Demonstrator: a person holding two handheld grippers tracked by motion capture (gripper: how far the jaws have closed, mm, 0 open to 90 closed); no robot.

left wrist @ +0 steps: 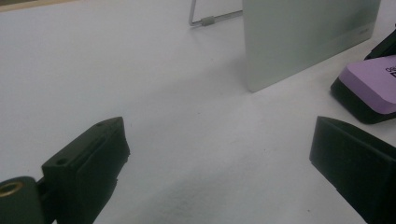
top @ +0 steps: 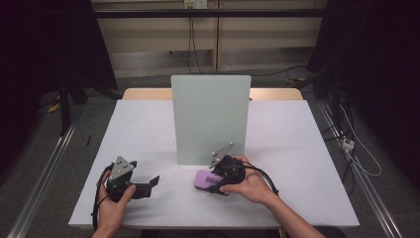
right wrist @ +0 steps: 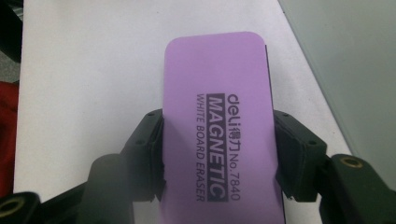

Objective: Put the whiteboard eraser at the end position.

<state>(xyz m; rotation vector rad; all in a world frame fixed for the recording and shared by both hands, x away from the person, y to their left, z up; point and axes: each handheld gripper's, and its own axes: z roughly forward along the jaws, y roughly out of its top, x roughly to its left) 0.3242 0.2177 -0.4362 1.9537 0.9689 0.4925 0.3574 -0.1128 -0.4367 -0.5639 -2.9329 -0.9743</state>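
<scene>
Right gripper view has the right gripper (right wrist: 218,158) clamped across the purple eraser (right wrist: 218,116), low over the table (right wrist: 84,93) beside the upright whiteboard (top: 210,119). Left gripper (left wrist: 219,154) gapes empty. Wiping probably hasn't begun.

Pale grey-green rectangular board (top: 210,119) upright at desk centre, propped by a thin metal wire stand (left wrist: 205,18) behind it. White rectangular desk (top: 297,148), light wooden edge (top: 148,93) at 12 o'clock. Small white plug adapter (top: 348,144) and cables on grey floor at 3 o'clock.
</scene>
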